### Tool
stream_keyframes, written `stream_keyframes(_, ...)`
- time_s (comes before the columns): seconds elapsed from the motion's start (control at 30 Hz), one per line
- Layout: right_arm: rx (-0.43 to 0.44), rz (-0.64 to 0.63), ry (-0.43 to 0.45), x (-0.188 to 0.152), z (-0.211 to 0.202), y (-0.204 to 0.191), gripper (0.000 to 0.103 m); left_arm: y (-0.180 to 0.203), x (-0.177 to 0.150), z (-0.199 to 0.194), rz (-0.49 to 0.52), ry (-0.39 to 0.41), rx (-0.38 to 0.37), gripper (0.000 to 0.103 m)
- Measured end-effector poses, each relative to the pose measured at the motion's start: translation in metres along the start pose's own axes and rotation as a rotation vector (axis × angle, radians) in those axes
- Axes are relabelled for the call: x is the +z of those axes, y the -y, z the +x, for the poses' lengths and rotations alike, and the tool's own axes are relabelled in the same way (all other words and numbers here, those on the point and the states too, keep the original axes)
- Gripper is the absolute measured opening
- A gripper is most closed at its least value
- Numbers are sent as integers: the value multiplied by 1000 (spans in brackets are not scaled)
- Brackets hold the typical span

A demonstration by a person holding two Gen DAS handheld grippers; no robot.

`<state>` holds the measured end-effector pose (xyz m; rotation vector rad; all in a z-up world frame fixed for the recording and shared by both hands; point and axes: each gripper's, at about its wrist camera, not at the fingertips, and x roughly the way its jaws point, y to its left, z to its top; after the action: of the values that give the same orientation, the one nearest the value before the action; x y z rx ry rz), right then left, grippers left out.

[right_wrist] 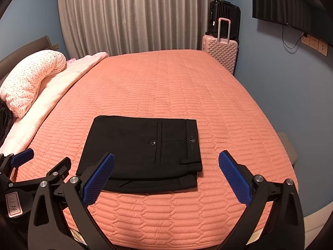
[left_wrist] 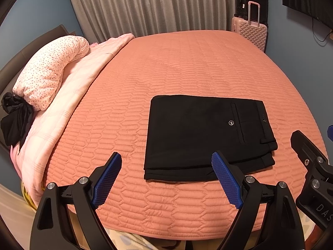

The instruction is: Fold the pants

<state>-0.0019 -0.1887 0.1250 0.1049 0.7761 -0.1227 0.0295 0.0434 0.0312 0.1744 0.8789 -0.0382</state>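
- Lying flat near the front edge of the salmon-pink quilted bedspread (left_wrist: 187, 66): black folded dress pants (left_wrist: 204, 133), stacked in a neat rectangle, back pocket with its button facing up, waistband turned toward the right.
- Hovering above the front edge of the bed with blue ribbed pads spread wide and gripping nothing: left black two-finger gripper (left_wrist: 166, 163), right pad overlapping the near edge of the trousers in the left wrist view, contact impossible to judge.
- Hanging likewise released and empty, pads well apart: right black two-finger gripper (right_wrist: 166, 162), left pad crossing the near left corner of the pants in its own view, right pad over bare quilt.
- Showing at the far right edge of the left wrist view, part of the right tool's black frame; showing at the lower left of the right wrist view, part of the left tool with a white label.
- Resting along the left side of the bed: white dotted curved pillow (left_wrist: 47, 70) on a pale pink folded blanket (left_wrist: 68, 95).
- Standing beyond the far right corner of the bed, before grey pleated curtains (right_wrist: 135, 14): pink hard-shell suitcase (right_wrist: 222, 52) with a black suitcase (right_wrist: 224, 14) behind.
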Motion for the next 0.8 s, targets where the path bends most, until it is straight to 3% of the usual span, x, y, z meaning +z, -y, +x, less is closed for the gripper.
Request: stream_keyframes(0.8, -8, 0, -4, 2, -2, 2, 98, 1, -5, 3, -5, -26, -24, 86)
